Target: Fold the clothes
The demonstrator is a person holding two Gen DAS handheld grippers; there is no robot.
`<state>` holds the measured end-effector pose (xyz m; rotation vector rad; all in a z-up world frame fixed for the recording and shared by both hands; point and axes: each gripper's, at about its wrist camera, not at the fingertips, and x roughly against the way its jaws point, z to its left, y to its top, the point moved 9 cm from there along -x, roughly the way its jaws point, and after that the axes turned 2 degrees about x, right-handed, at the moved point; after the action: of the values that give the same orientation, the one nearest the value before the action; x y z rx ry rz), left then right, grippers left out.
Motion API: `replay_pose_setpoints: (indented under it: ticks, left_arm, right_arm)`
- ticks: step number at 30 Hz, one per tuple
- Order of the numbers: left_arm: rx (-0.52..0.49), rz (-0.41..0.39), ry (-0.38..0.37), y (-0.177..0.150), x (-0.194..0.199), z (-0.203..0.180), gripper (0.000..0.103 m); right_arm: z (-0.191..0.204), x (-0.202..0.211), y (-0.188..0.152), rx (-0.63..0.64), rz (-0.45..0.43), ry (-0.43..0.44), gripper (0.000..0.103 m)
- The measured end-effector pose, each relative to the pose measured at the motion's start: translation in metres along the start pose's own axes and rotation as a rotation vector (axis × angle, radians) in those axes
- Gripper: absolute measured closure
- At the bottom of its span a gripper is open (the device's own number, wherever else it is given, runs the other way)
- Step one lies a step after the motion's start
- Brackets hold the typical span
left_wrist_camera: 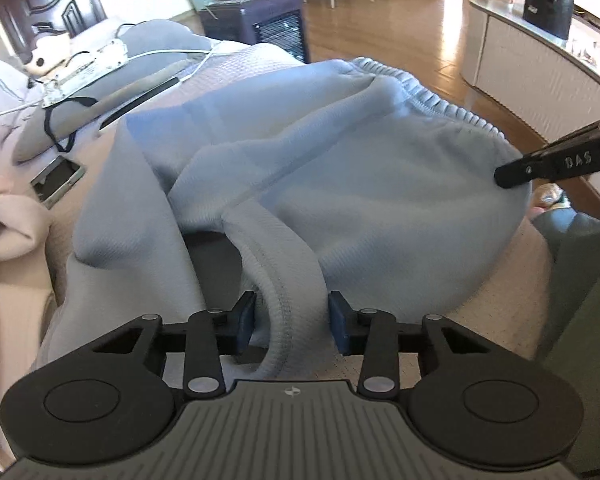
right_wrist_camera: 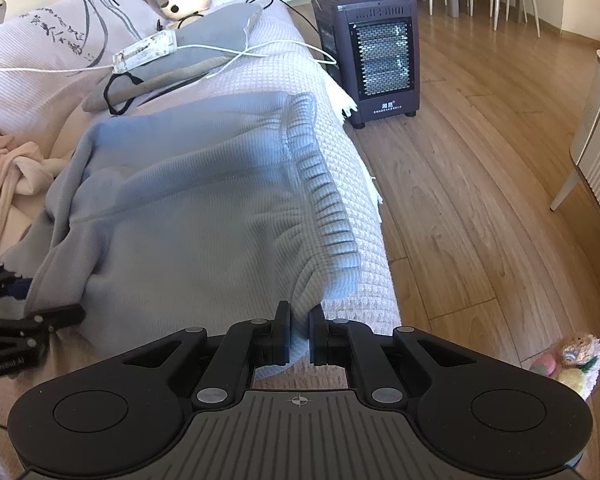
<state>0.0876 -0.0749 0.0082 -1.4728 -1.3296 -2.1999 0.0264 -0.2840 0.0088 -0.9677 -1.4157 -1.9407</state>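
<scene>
A light blue sweatshirt [left_wrist_camera: 340, 184] lies spread on a sofa covered with a white waffle blanket [right_wrist_camera: 284, 64]. Its ribbed hem [right_wrist_camera: 320, 192] runs along the sofa's front edge. My left gripper [left_wrist_camera: 292, 320] has its jaws around a ribbed cuff or collar band of the sweatshirt, with small gaps at the pads. My right gripper [right_wrist_camera: 299, 336] is shut on the sweatshirt's near hem corner. The right gripper's finger [left_wrist_camera: 556, 160] shows in the left wrist view at the garment's right edge. The left gripper [right_wrist_camera: 24, 312] shows at the left of the right wrist view.
A pink garment [right_wrist_camera: 8, 168] lies bunched at the left. A grey cushion [right_wrist_camera: 204, 40], a power strip [right_wrist_camera: 144, 50] with white cables and a phone [left_wrist_camera: 58, 178] lie further back. A dark heater [right_wrist_camera: 368, 52] stands on the wood floor; a white cabinet [left_wrist_camera: 540, 64] at right.
</scene>
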Motion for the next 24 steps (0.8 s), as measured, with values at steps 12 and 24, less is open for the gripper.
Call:
replay_pose_setpoints:
  ticks: [12, 24]
  left_arm:
    - [0.056, 0.09, -0.083, -0.01, -0.009, 0.01, 0.061]
    - [0.14, 0.081, -0.073, -0.019, 0.009, 0.024, 0.027]
  right_arm:
    - [-0.009, -0.013, -0.024, 0.024, 0.109, -0.049, 0.094]
    - [-0.015, 0.0, -0.023, 0.01, 0.078, -0.054, 0.078]
